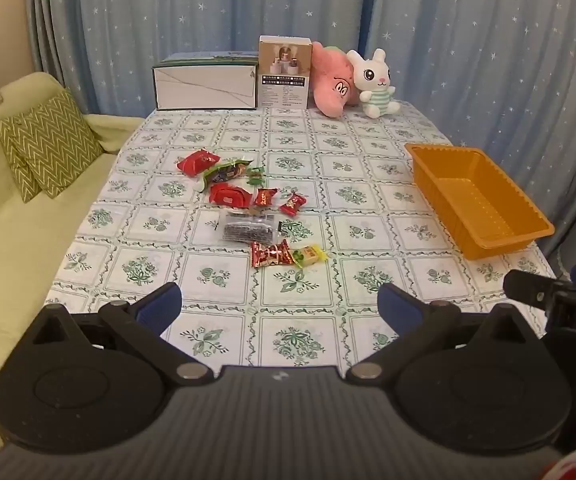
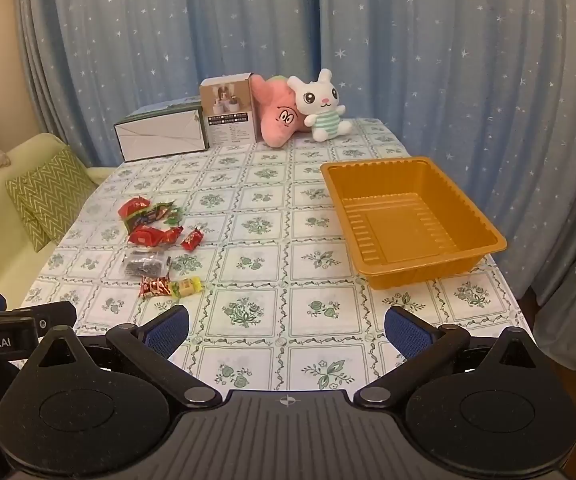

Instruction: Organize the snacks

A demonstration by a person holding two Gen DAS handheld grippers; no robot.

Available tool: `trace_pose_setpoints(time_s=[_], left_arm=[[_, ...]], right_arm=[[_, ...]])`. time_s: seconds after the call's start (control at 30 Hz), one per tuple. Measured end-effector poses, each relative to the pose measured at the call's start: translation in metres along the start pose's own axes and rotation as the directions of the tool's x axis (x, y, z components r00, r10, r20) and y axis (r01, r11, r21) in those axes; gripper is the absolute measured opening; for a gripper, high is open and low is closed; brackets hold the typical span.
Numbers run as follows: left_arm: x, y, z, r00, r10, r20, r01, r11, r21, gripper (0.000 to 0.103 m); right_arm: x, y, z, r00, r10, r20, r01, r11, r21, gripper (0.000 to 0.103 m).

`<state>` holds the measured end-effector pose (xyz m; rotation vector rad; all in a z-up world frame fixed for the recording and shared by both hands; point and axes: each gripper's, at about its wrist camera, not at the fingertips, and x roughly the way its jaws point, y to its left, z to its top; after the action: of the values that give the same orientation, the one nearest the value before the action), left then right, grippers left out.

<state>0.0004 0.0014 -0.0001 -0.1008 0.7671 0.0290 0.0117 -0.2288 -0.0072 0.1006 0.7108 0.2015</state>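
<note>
Start state, nothing picked yet. Left gripper (image 1: pixel 279 306) and right gripper (image 2: pixel 285 330) both hover over the near edge of the bench (image 1: pixel 368 208), jaws spread wide and released, nothing between them. Both tilt down toward the cloth, likely a ready pose so each camera takes in the whole layout before a first reach.

The snacks (image 1: pixel 247 204) lie loose in a scattered line left of bench centre, about 12 o'clock from the left gripper and about 10 o'clock from the right one. Nearest are a red-and-white candy (image 1: pixel 269 254) touching a yellow-green candy (image 1: pixel 308 256); behind them a clear packet with dark contents (image 1: pixel 249 230); farther back a bunch of red wrappers and a green-edged pack, some overlapping.

The orange tray (image 2: pixel 484 232) sits empty at the right side of the bench, roughly 1 o'clock from the right gripper, well apart from the pile. Probably the target bin: open top, low walls, easy drops.

Two boxes (image 1: pixel 207 86), a pink plush (image 1: pixel 330 80) and a white bunny plush (image 1: pixel 376 80) line the far edge at 12 o'clock, out of the work zone, likely just clutter.

Judgement: left side takes the snacks, being closer; nearest candies go first. Thin wrappers lie flat, so the pinch may slip.
</note>
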Motion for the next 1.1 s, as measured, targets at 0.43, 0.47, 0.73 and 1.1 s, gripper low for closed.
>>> trace_pose_setpoints(time_s=[0.43, 0.47, 0.73, 1.1], left_arm=[[0.0021, -0.0009, -0.0038, 0.999, 0.024, 0.025, -0.025, 1.000, 0.012, 0.103], [0.0026, -0.0007, -0.0038, 0.999, 0.025, 0.024, -0.025, 1.000, 0.011, 0.103], [-0.0012, -0.0015, -0.0021, 0.999, 0.024, 0.022, -0.024, 1.000, 0.019, 0.103], [-0.0011, -0.0030, -0.0016, 1.000, 0.021, 0.021, -0.021, 1.000, 0.018, 0.103]], right_arm=[[0.0006, 0.0010, -0.0007, 1.000, 0.004, -0.003, -0.004, 1.000, -0.006, 0.103], [0.0004, 0.0011, -0.0007, 1.000, 0.004, -0.003, -0.004, 1.000, -0.006, 0.103], [0.0019, 0.0011, 0.0005, 1.000, 0.004, -0.004, -0.004, 1.000, -0.007, 0.103], [0.0008, 0.0016, -0.0010, 1.000, 0.001, -0.004, -0.001, 1.000, -0.008, 0.103]])
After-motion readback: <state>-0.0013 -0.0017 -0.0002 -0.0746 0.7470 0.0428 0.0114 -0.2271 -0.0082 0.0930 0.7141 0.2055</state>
